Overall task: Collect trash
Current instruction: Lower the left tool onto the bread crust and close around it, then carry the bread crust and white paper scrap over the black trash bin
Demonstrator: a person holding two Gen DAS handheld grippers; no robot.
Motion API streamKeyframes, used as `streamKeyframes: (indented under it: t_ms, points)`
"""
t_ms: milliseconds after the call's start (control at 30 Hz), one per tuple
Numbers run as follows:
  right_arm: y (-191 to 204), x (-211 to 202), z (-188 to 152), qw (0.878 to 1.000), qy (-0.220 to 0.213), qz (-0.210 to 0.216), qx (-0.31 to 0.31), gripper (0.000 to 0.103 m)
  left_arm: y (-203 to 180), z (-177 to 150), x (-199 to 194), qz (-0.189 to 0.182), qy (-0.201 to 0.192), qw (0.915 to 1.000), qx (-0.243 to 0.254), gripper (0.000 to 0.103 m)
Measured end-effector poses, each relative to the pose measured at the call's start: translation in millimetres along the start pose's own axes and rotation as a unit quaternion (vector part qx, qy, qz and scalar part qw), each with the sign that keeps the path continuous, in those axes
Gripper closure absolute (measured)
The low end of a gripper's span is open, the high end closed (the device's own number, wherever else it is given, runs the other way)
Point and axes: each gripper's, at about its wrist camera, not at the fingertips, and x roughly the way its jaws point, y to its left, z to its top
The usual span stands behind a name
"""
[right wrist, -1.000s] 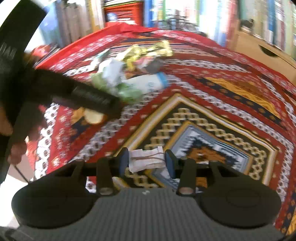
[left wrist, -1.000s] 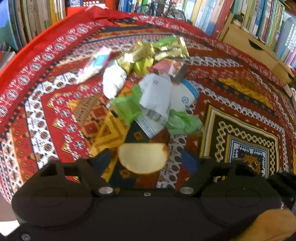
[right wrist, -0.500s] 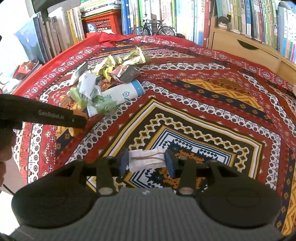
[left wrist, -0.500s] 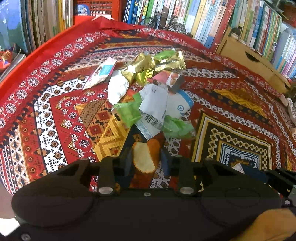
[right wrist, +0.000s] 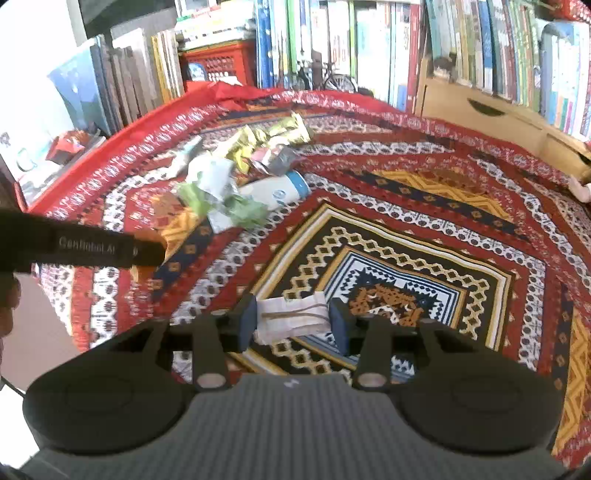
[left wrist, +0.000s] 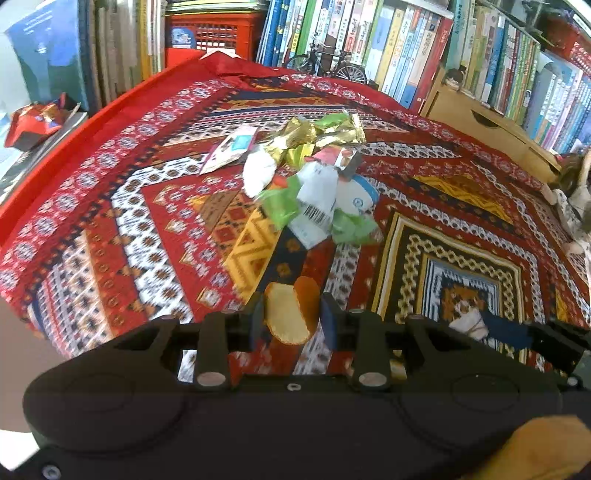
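Observation:
A curled orange peel (left wrist: 290, 314), pale inside and orange outside, hangs above the patterned cloth (left wrist: 122, 236) with my left gripper (left wrist: 291, 319) shut on it. My right gripper (right wrist: 293, 321) is shut on a crumpled white paper wad (right wrist: 291, 317), also held off the cloth. The trash pile (left wrist: 314, 184) lies further back: gold and green wrappers, white packets and a white cup with a blue rim (right wrist: 277, 192). In the right wrist view the left gripper's finger (right wrist: 92, 248) reaches in from the left. The left wrist view catches the paper wad (left wrist: 467, 321) at lower right.
Bookshelves (left wrist: 406, 48) line the back, with a red crate (left wrist: 214, 33), a model bicycle (left wrist: 325, 62) and a wooden drawer box (left wrist: 480, 122). A red folded object (left wrist: 33, 122) lies on books at the left. A hand (right wrist: 7, 295) shows at the left edge.
My left gripper closed on the orange peel, which then rose off the cloth with it. The right gripper rose a little with the paper wad still in it.

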Motion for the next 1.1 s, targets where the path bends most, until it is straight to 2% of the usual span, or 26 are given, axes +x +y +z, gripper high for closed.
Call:
streamKeyframes:
  t_ms: [200, 367, 533, 800, 1100]
  points:
    - [26, -42, -14, 1.0, -0.026, -0.007, 0.011, 0.055, 16, -25, -51, -0.001, -0.013, 0.9998, 0.018, 0.072]
    - [49, -73, -40, 0.998, -0.044, -0.022, 0.031, 0.055, 36, -56, -89, -0.015, -0.027, 0.9992, 0.027, 0.072]
    - [65, -97, -67, 0.997, -0.049, -0.035, 0.047, 0.055, 54, -91, -115, -0.011, -0.026, 0.9988, 0.041, 0.072]
    - [81, -127, -106, 0.998, -0.042, -0.033, 0.041, 0.055, 75, -151, -146, 0.001, -0.02, 0.9997, 0.014, 0.072]
    - [93, -153, -166, 0.999, -0.03, 0.015, 0.008, 0.055, 88, -227, -174, 0.043, -0.007, 0.9982, -0.041, 0.072]
